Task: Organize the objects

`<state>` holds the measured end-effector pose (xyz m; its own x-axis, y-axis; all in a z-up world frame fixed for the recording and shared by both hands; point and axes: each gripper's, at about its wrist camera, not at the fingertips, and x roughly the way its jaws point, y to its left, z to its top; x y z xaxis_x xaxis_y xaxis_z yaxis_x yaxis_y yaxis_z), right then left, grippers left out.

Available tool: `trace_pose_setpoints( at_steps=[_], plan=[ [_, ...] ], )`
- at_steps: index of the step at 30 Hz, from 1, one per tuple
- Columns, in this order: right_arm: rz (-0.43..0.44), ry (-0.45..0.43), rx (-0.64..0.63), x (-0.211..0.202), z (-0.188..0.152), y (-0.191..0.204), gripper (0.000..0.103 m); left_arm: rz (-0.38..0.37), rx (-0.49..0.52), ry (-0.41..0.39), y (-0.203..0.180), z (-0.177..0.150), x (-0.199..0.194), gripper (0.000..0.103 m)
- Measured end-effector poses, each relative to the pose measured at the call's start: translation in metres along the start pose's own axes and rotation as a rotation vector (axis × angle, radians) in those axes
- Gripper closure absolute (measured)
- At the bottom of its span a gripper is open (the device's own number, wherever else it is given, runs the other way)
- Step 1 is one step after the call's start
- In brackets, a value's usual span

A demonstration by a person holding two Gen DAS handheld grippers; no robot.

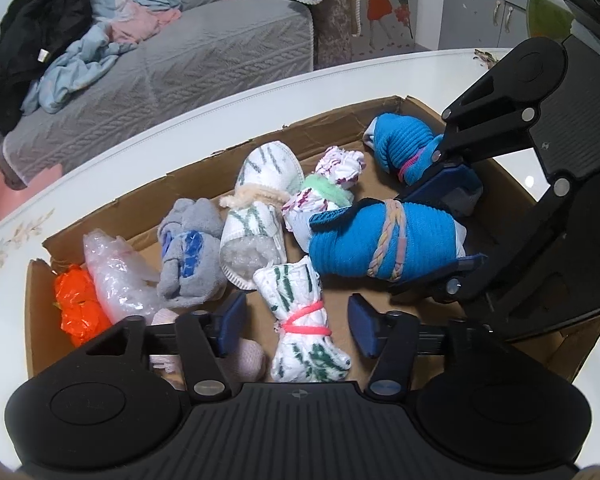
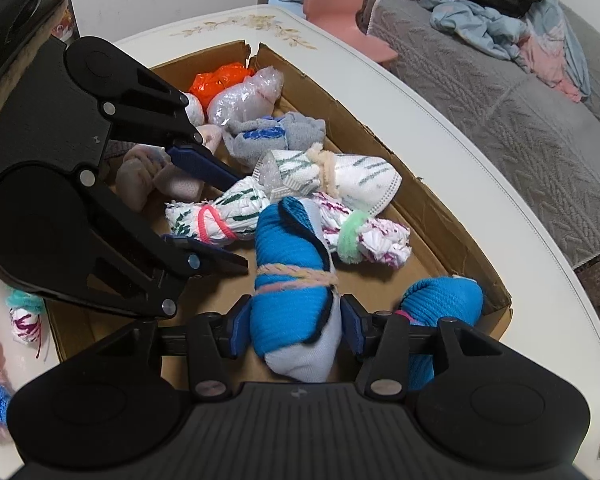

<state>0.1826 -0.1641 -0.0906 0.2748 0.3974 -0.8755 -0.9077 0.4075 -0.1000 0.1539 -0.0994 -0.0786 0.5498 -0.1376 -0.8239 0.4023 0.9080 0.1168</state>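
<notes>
Here we have the right gripper [image 2: 296, 330] clamped on the blue sock roll [image 2: 290, 296], tied with a braided band, low in the cardboard box [image 2: 420, 196] near its right end. Our left gripper [image 1: 296, 320] stands apart, astride a white-and-green bundle [image 1: 304, 320] without pressing it. The roll looks soft, light and squashy; we judge the banded middle the firmest hold.

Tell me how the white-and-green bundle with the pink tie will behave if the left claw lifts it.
The white-and-green bundle looks like soft knit, so it should squash and droop. Its pink tie should probably keep it together. Likely light, and too lumpy to roll far.
</notes>
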Motion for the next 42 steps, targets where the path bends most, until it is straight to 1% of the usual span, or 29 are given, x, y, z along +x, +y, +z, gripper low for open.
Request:
trace_pose_setpoints(
  at_steps=[1, 3, 7, 10, 13, 17, 19, 23, 25, 29, 31, 32, 37, 40, 42],
  plan=[
    [0.001, 0.003, -0.001, 0.000, -0.001, 0.000, 0.057, 0.001, 0.003, 0.000, 0.000, 0.000, 0.000, 0.034],
    [0.002, 0.009, -0.001, -0.001, -0.002, 0.001, 0.057, 0.001, 0.004, 0.001, -0.001, -0.001, -0.001, 0.033],
    [-0.010, 0.011, 0.008, -0.001, -0.002, 0.000, 0.057, 0.014, -0.003, 0.005, -0.002, 0.001, -0.002, 0.033],
    [-0.001, 0.011, 0.041, -0.001, -0.001, -0.002, 0.060, 0.025, -0.008, 0.009, 0.000, 0.001, -0.002, 0.033],
    [-0.008, 0.013, 0.072, -0.001, -0.002, -0.002, 0.061, 0.027, -0.029, 0.011, 0.001, 0.002, -0.002, 0.033],
    [-0.027, 0.004, 0.126, -0.002, -0.006, -0.005, 0.061, 0.031, -0.046, 0.011, -0.002, 0.004, 0.001, 0.032],
    [-0.045, 0.005, 0.147, -0.001, -0.008, -0.007, 0.061, 0.047, -0.048, 0.008, -0.005, 0.008, 0.004, 0.032],
    [-0.055, 0.018, 0.149, 0.001, -0.005, -0.006, 0.061, 0.059, -0.055, 0.015, -0.010, 0.012, 0.006, 0.031],
    [-0.049, 0.028, 0.146, -0.002, -0.005, -0.005, 0.059, 0.051, -0.047, 0.008, -0.011, 0.011, 0.001, 0.029],
    [-0.047, 0.011, 0.150, -0.011, -0.007, -0.001, 0.051, 0.044, -0.052, 0.000, -0.010, 0.010, -0.010, 0.024],
    [-0.062, 0.001, 0.152, -0.015, -0.007, 0.001, 0.047, 0.045, -0.054, 0.000, -0.010, 0.010, -0.014, 0.022],
    [-0.066, 0.001, 0.159, -0.016, -0.007, 0.002, 0.046, 0.044, -0.054, 0.001, -0.010, 0.009, -0.016, 0.022],
    [-0.069, -0.007, 0.166, -0.024, -0.009, 0.011, 0.045, 0.032, -0.063, -0.002, -0.013, 0.003, -0.029, 0.021],
    [-0.082, -0.009, 0.184, -0.031, -0.012, 0.019, 0.037, 0.025, -0.068, 0.000, -0.017, -0.007, -0.039, 0.020],
    [-0.093, -0.012, 0.190, -0.035, -0.015, 0.026, 0.036, 0.020, -0.070, 0.009, -0.019, -0.014, -0.044, 0.019]
  ],
)
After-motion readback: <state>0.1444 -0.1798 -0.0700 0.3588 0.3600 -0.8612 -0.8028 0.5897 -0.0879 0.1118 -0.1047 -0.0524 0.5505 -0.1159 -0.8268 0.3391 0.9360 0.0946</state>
